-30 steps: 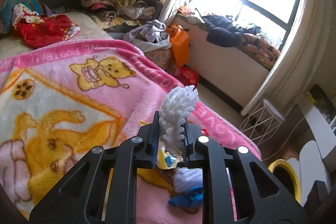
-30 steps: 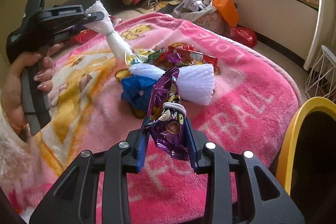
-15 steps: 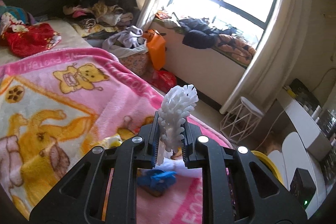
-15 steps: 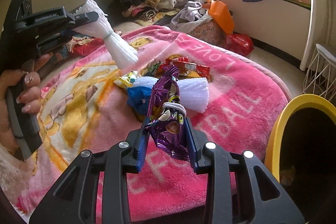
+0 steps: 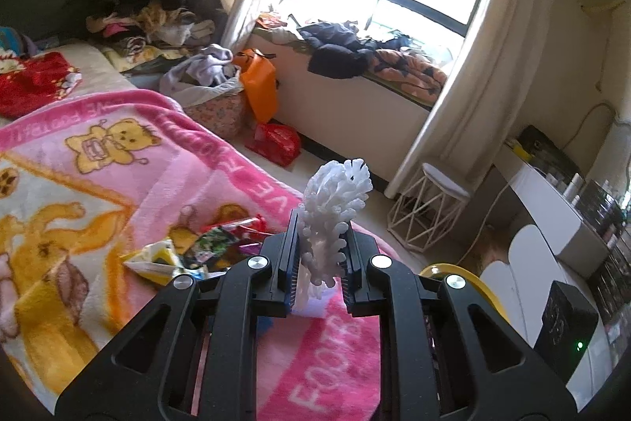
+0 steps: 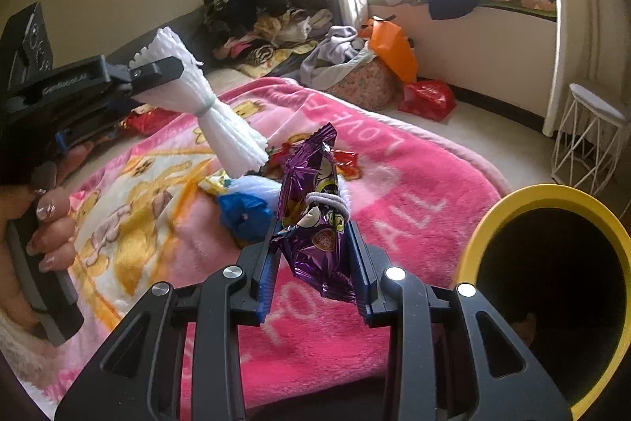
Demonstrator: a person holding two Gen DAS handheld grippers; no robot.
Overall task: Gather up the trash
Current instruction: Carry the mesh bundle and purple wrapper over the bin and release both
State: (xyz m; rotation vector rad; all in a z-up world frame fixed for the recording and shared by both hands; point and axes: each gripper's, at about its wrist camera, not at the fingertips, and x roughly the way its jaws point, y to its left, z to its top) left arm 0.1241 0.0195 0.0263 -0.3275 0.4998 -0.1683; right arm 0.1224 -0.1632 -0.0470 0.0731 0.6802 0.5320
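My left gripper [image 5: 319, 263] clamped on white foam net [image 5: 335, 208]: light, squashy, springy, held at bunched end. My right gripper [image 6: 315, 263] clamped on purple snack bag [image 6: 315, 219]: crinkly, slick, weightless. Yellow bin [image 6: 552, 200] just right of right claw.

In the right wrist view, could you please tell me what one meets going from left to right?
Person's hand → white foam net → blue scrap → purple snack bag → yellow bin
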